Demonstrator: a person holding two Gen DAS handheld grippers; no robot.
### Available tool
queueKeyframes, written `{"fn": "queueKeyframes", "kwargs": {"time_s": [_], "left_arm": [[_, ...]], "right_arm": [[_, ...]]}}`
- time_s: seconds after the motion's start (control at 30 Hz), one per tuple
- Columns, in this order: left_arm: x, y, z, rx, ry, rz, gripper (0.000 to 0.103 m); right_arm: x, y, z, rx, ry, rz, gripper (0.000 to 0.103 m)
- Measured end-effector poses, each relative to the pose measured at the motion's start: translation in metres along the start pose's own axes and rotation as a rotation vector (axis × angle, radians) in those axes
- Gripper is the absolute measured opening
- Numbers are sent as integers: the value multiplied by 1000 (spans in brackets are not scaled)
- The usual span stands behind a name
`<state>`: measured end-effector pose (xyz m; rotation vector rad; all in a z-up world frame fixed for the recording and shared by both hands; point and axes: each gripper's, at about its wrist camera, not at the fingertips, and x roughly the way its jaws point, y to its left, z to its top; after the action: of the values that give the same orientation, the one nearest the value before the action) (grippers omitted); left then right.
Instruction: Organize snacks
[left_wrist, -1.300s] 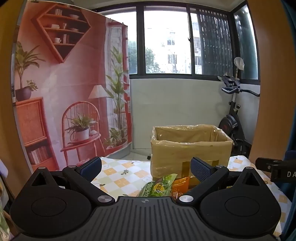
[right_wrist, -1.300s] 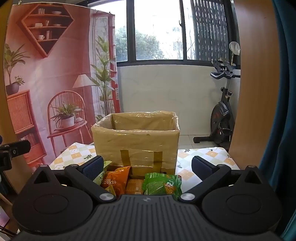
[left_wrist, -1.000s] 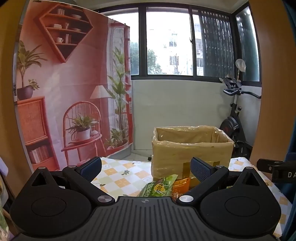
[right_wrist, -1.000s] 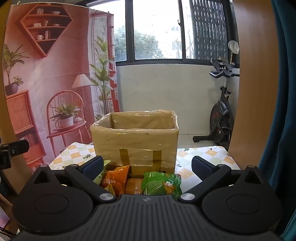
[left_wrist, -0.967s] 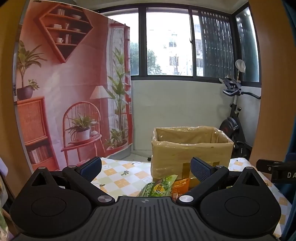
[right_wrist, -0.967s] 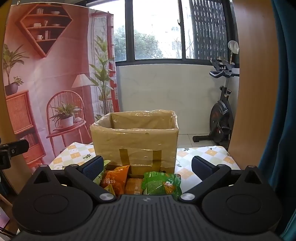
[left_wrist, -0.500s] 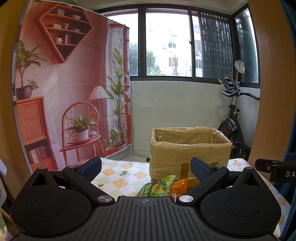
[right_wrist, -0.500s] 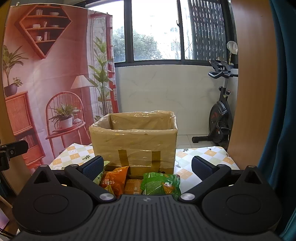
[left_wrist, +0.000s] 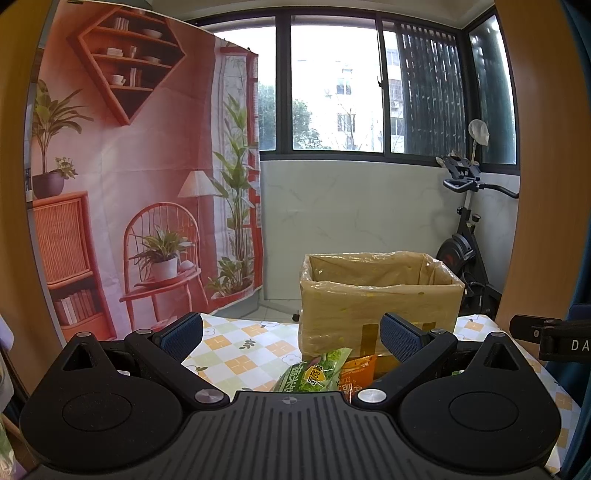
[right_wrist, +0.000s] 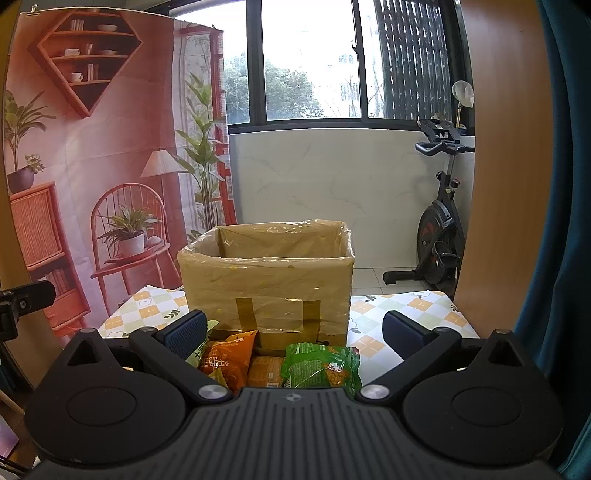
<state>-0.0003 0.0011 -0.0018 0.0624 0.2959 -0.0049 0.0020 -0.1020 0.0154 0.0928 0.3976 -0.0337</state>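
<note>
Orange packet (right_wrist: 227, 356) between tool (right_wrist: 291, 332) fingers.

Both wrist views level, facing box (left_wrist: 380, 295)

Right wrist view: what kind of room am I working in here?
Probably an enclosed balcony or spare room at home, set up for recording. An exercise bike stands by the windows, a printed backdrop of furniture hangs on the left, and a box sits on a checked tablecloth.
</note>
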Motion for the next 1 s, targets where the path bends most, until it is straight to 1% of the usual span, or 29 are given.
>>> {"fn": "queueKeyframes", "kwargs": {"time_s": [1.0], "left_arm": [[2, 0, -1, -2, 9, -7, 103]], "right_arm": [[-1, -1, 1, 1, -1, 1, 103]]}}
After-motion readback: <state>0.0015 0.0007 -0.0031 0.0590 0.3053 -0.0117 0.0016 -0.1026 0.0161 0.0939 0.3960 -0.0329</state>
